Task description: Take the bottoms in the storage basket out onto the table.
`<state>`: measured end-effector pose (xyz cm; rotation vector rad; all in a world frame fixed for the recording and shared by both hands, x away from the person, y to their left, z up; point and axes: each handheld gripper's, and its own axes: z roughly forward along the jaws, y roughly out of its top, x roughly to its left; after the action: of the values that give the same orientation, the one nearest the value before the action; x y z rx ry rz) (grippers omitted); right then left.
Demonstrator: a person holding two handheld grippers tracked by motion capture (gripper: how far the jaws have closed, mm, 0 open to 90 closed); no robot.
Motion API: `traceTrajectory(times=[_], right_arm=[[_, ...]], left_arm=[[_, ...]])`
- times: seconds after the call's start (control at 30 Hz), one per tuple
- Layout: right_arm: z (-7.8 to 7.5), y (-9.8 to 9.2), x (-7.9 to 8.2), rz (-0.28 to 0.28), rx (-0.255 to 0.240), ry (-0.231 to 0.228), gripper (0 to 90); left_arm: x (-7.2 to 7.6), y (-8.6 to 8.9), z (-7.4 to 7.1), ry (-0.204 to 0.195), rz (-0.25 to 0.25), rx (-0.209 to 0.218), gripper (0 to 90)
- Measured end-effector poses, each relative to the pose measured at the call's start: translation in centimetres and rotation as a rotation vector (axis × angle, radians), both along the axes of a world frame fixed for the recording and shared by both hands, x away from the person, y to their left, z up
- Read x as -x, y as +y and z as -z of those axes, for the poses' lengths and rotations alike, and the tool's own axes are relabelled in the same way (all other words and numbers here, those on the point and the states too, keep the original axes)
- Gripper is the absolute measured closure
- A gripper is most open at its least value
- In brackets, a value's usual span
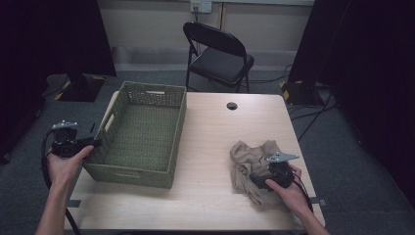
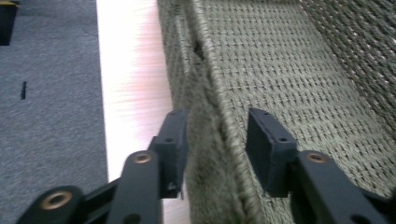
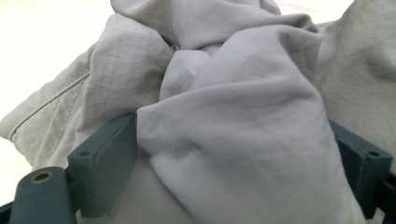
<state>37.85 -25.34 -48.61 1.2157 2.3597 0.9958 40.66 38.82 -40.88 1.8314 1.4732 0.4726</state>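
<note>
I see a pale wooden bench (image 1: 210, 132) with a round cable hole (image 1: 232, 105) near its far edge, standing on grey carpet (image 1: 342, 147), with a black folding chair (image 1: 218, 54) beyond it against a light wall and dark curtains on both sides. My left tool (image 2: 217, 142) has its jaws apart astride the near-left wall of the green woven basket (image 1: 139, 132) on the bench's left half, one pad outside, one inside. My right tool (image 3: 233, 158) sits with jaws wide around a fold of the crumpled beige garment (image 1: 254, 164) at the near right; I cannot tell whether they press it.

Left gripper (image 1: 90, 142) fingers (image 2: 175, 147) parted; right gripper (image 1: 259, 180) fingers (image 3: 105, 163) spread wide.
</note>
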Motion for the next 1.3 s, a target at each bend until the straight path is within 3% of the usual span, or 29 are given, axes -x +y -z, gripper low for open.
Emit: traceTrajectory(times=[0.1, 0.2, 0.37, 0.47, 0.53, 0.6, 0.77, 0.97, 1.3], right_arm=[[0.0, 0.0, 0.0, 0.0, 0.0, 0.0, 12.6], [0.0, 0.0, 0.0, -0.001, -0.001, 0.0, 12.6], [0.0, 0.0, 0.0, -0.002, -0.001, 0.0, 12.7], [0.0, 0.0, 0.0, -0.002, -0.001, 0.0, 12.7], [0.0, 0.0, 0.0, -0.002, -0.002, -0.001, 12.6], [0.0, 0.0, 0.0, -0.003, -0.003, -0.001, 12.7], [0.0, 0.0, 0.0, -0.002, -0.002, 0.0, 12.7], [0.0, 0.0, 0.0, -0.002, -0.002, 0.0, 12.7], [0.0, 0.0, 0.0, -0.003, -0.002, 0.0, 12.7]], left_arm=[[-0.5, -0.6, 0.0, 0.024, 0.029, -0.044, 63.1], [-0.9, -1.3, 0.3, 0.027, 0.003, -0.075, 67.8], [-0.9, -0.9, 0.3, 0.03, -0.048, -0.066, 81.7], [-0.8, -0.4, 0.3, 0.026, -0.066, -0.073, 83.3], [-0.8, -0.2, 0.3, 0.033, -0.074, -0.055, 83.4], [-0.8, -0.3, 0.2, 0.033, -0.082, -0.075, 83.6], [-0.7, 0.1, 0.2, 0.038, -0.097, -0.078, 83.9], [-0.1, 1.6, 0.3, 0.045, -0.128, -0.037, 83.5], [0.1, 2.4, 0.3, 0.043, -0.163, -0.036, 83.4]])
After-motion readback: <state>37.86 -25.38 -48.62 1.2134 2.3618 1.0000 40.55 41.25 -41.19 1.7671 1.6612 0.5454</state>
